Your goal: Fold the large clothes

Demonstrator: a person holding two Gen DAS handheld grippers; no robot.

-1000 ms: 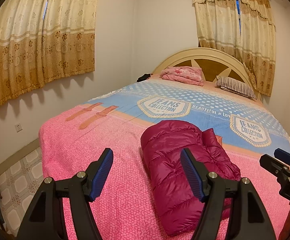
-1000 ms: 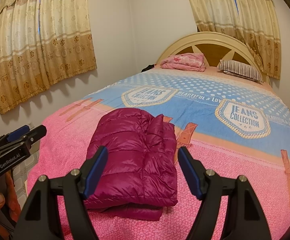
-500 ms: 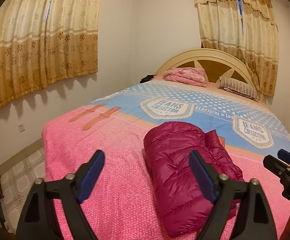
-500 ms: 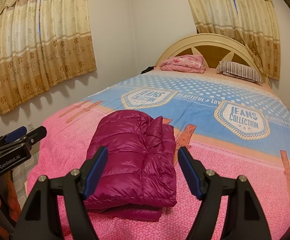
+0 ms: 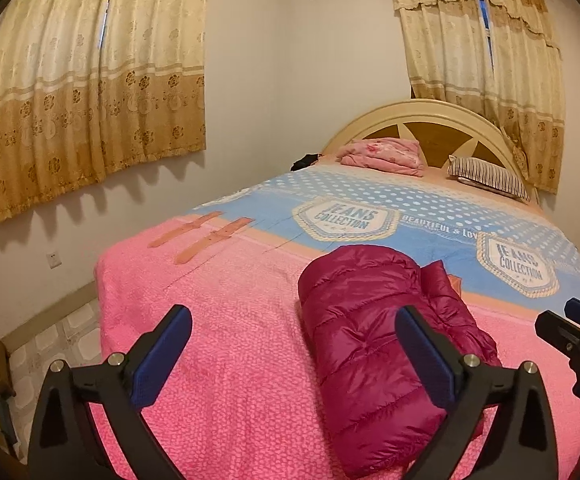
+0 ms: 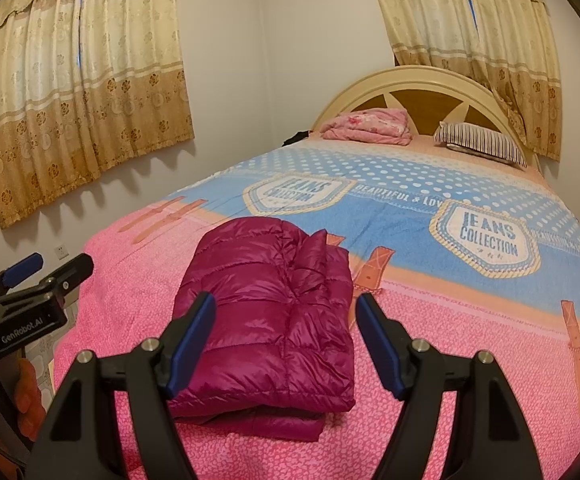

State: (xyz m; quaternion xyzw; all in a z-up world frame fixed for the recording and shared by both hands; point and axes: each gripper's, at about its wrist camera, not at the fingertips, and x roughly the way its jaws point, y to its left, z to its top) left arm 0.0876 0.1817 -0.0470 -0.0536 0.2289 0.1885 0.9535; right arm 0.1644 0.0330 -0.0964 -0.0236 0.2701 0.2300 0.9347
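Two grippers hover over the foot of the bed (image 5: 226, 320), and the folded jacket (image 6: 274, 312) serves as the landmark for everything here. Furthest left of the jacket hang the gold curtains (image 5: 90, 92) on the side wall, above a wall socket (image 5: 53, 259). Nearer, still left of the jacket, the left gripper (image 5: 293, 344) has just been widening its jaws; they now stand far apart with nothing between the blue pads but bare pink cover. The jacket lies ahead and toward that gripper's right finger, which overlaps its right side in the left wrist view without pressing on it. In the right wrist view a hand (image 6: 26, 396) holds the left gripper's handle, left of the jacket.

The jacket itself, a magenta quilted bundle, rests on the pink part of the cover, its far edge close to the blue band with the "JEANS COLLECTION" badges (image 6: 485, 236). The right gripper (image 6: 286, 320) hangs just short of the jacket's near edge, jaws apart and empty, the bundle framed between them and leaning toward its left finger.

Beyond the jacket sit a pink folded quilt (image 6: 369, 126), then a striped pillow (image 6: 481, 142), against the arched headboard (image 6: 417, 84).
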